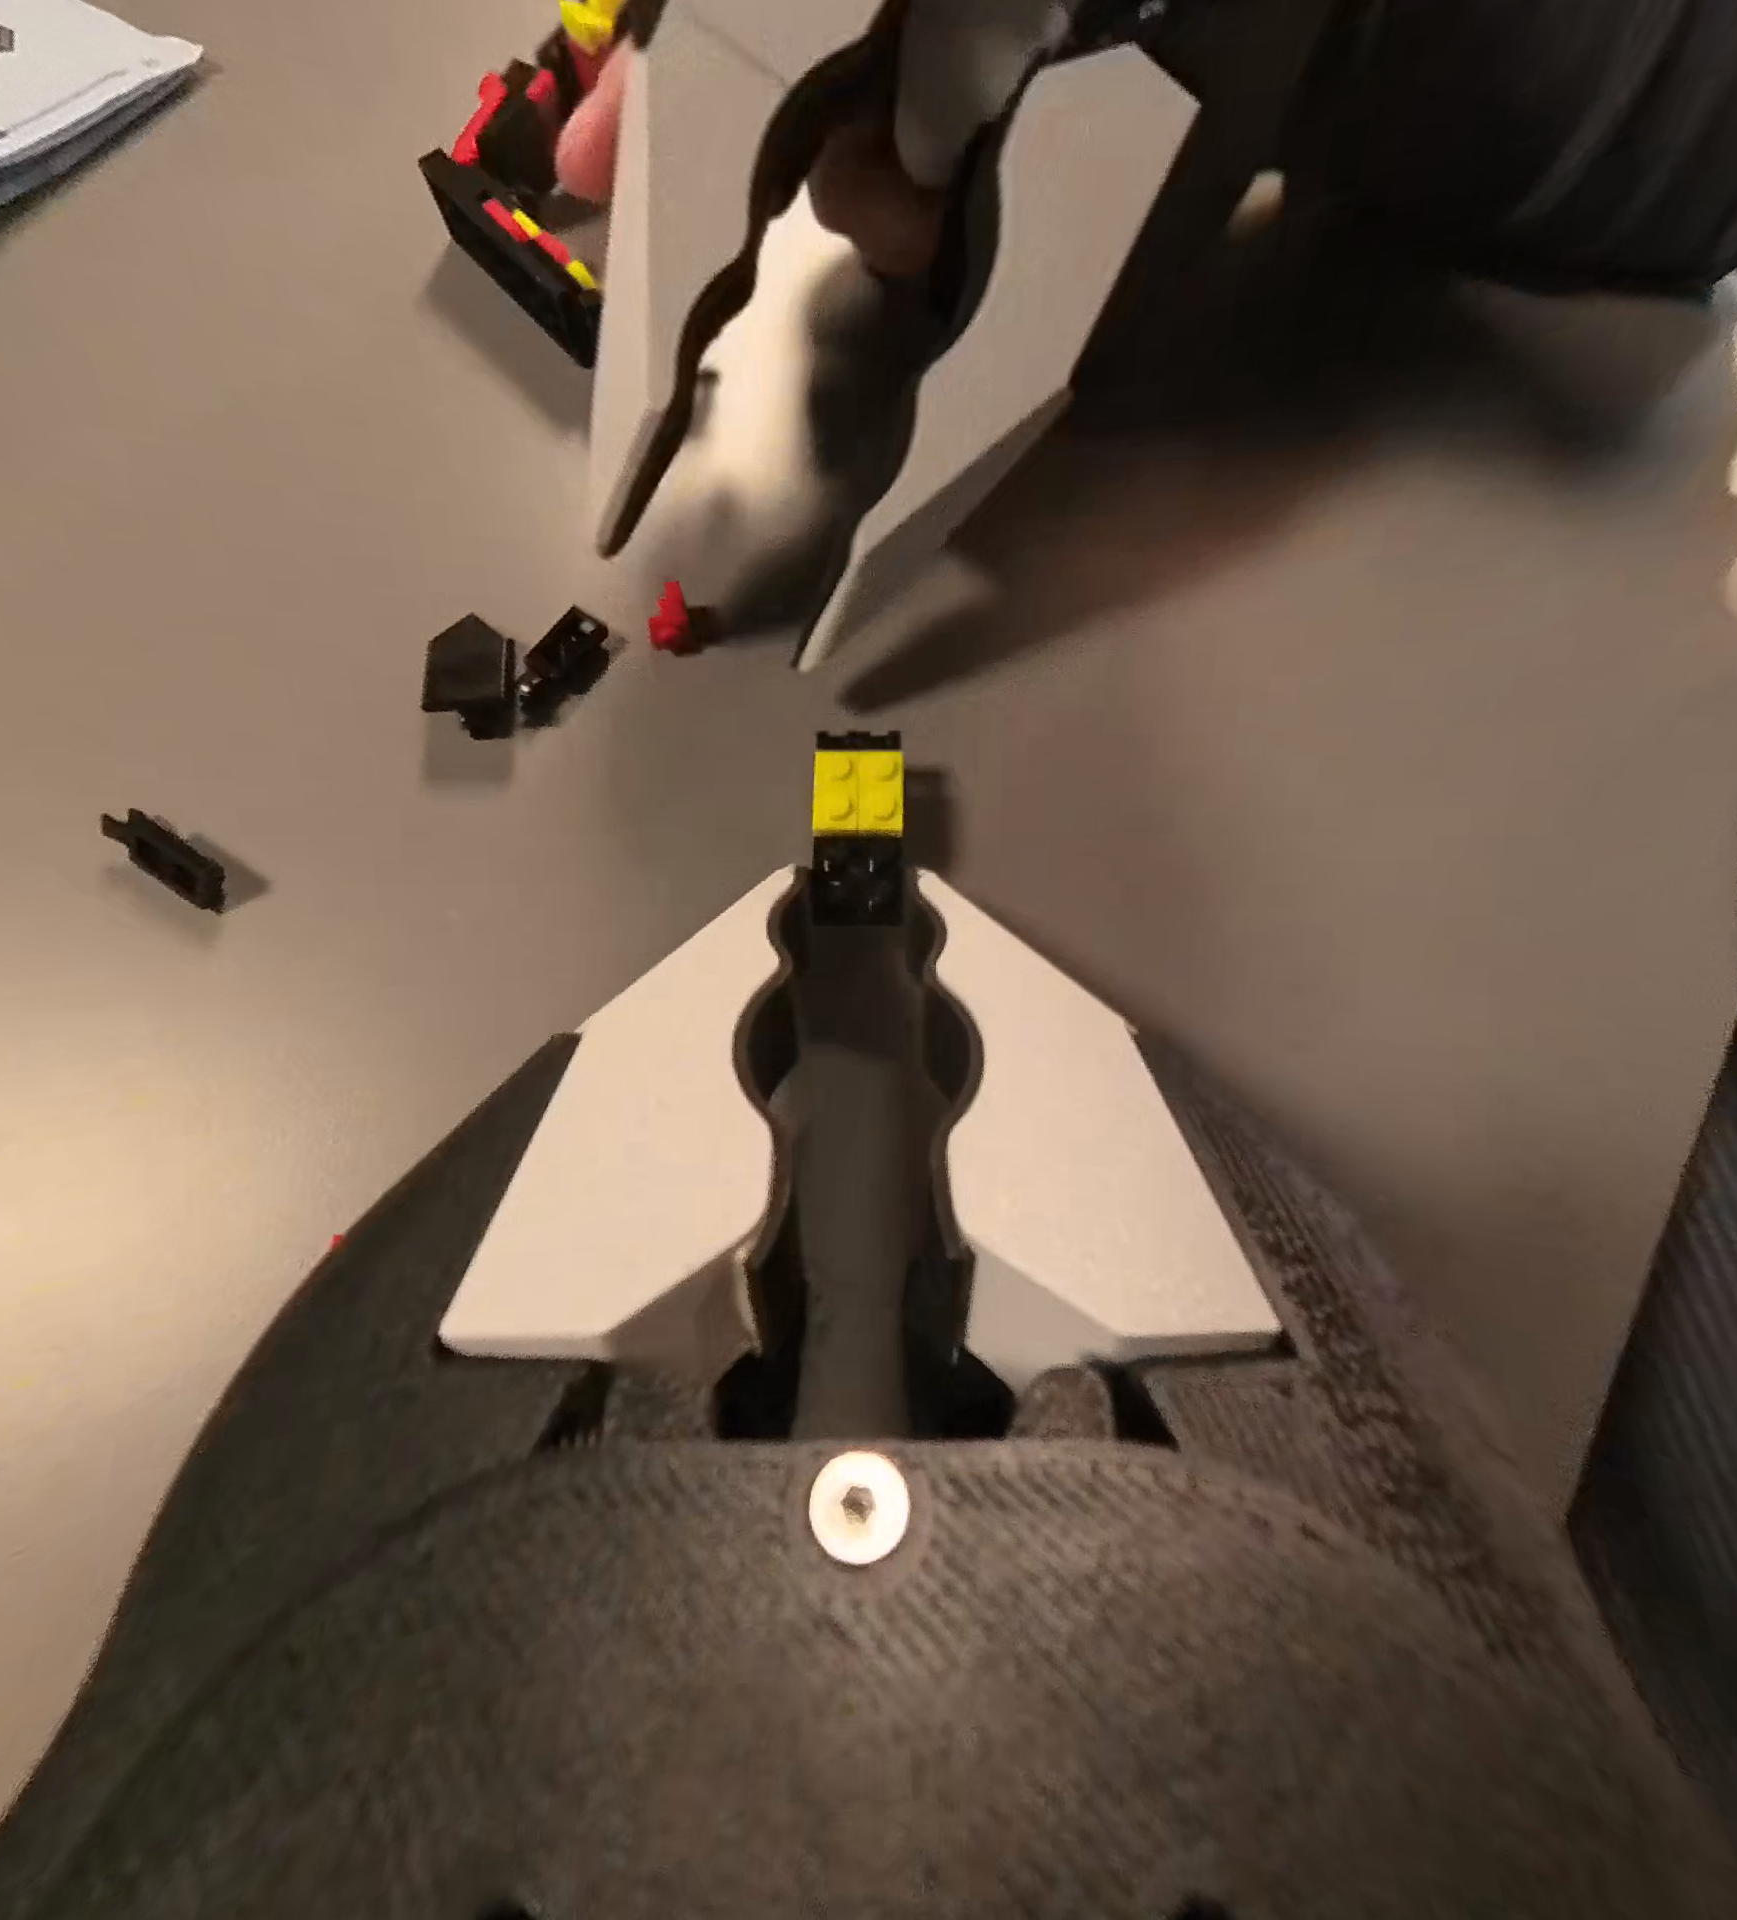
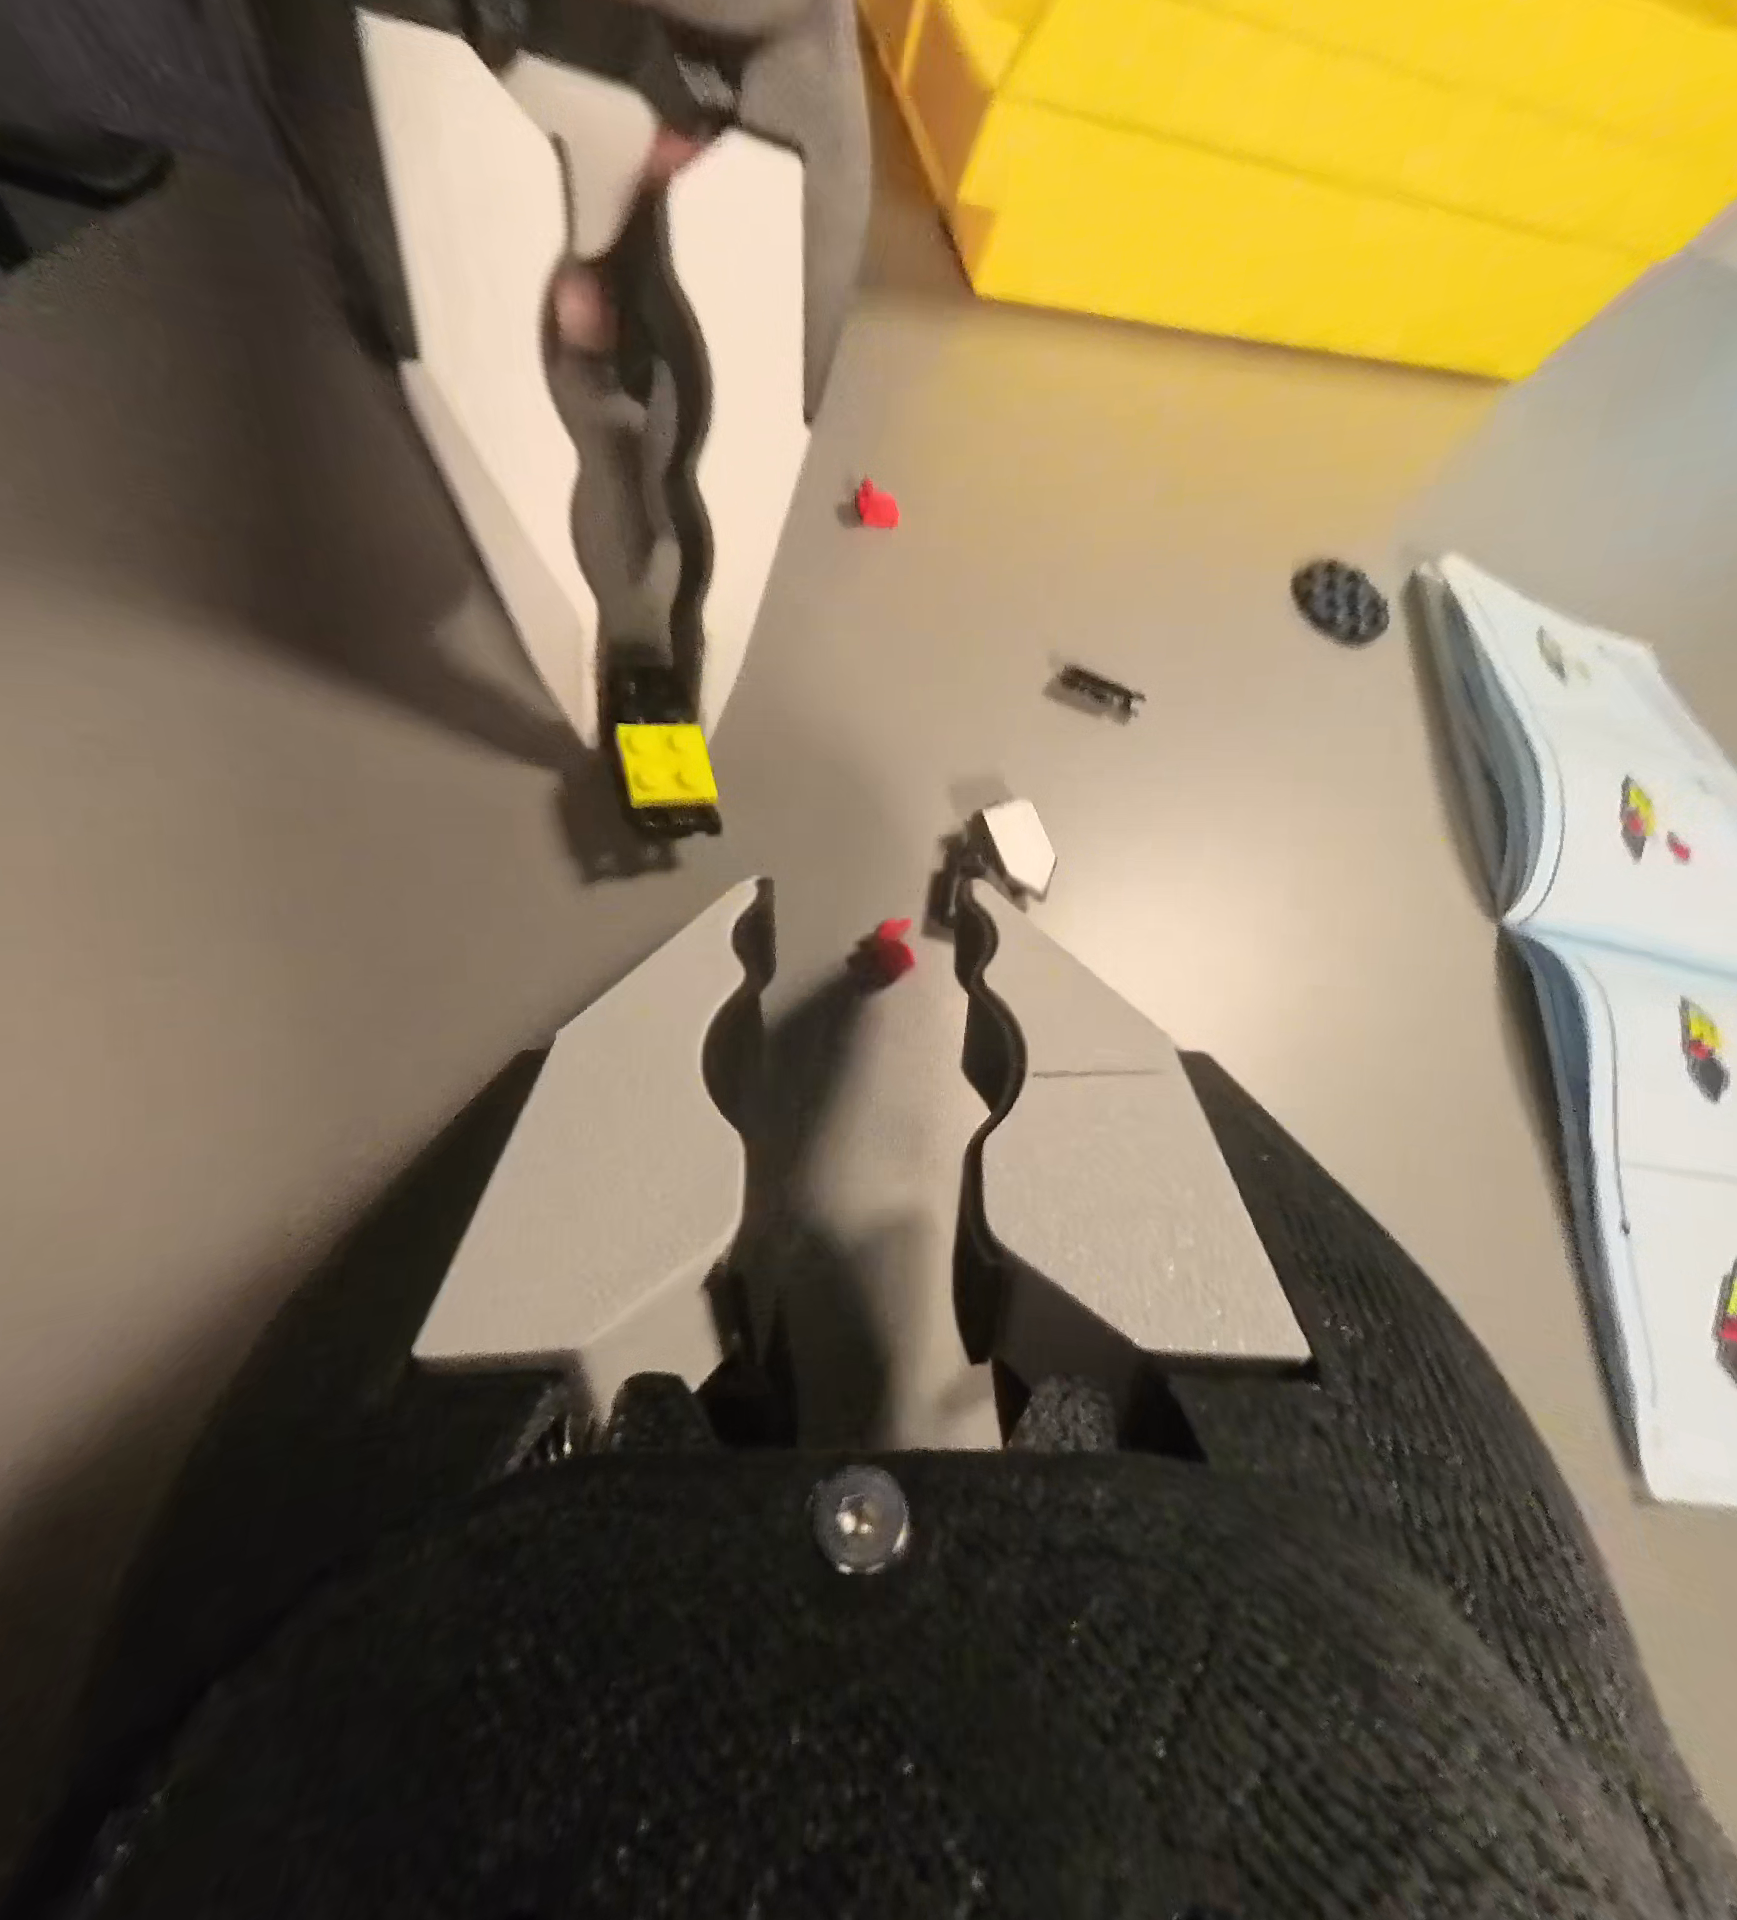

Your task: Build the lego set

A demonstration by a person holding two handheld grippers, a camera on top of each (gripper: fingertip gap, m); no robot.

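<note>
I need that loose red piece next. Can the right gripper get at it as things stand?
Probably yes. The right gripper has its jaws open, and the small red piece lies on the table just ahead of the gap, with nothing between them.

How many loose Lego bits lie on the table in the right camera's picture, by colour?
Red pieces: 2
Black pieces: 4
Total loose: 6
Not counted, held by the left gripper: yellow-and-black assembly, 1

Yellow-on-black brick stack (image 1: 857, 821) at my twelve o'clock; red piece (image 2: 880, 951) (small), yellow bin (image 2: 1342, 166) at one o'clock.
</note>
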